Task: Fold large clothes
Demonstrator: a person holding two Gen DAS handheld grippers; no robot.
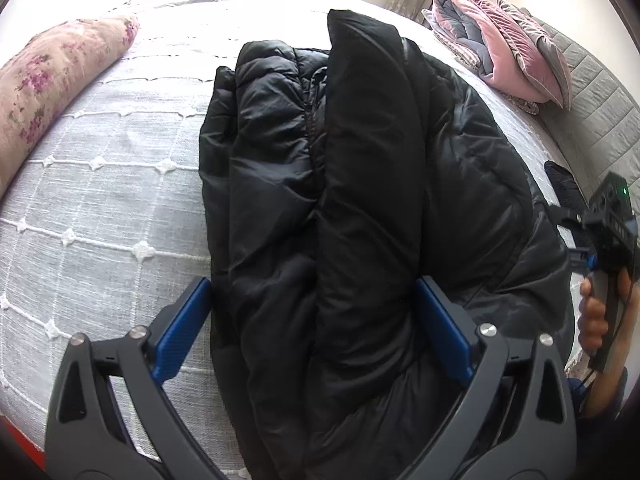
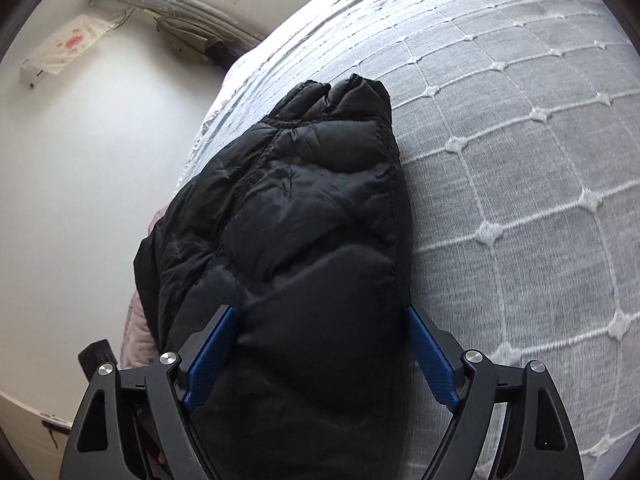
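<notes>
A black puffer jacket lies bunched lengthwise on the white bedspread. My left gripper has its jaws spread wide with the thick near end of the jacket between the blue pads. The jacket also fills the right wrist view. My right gripper has its jaws spread wide around another thick fold of it. The right gripper also shows in the left wrist view, held by a hand at the jacket's right edge.
A floral bolster pillow lies along the bed's left side. Folded pink and grey blankets sit at the far right of the bed. A grey quilted surface is beyond them. A white wall stands left of the bed in the right wrist view.
</notes>
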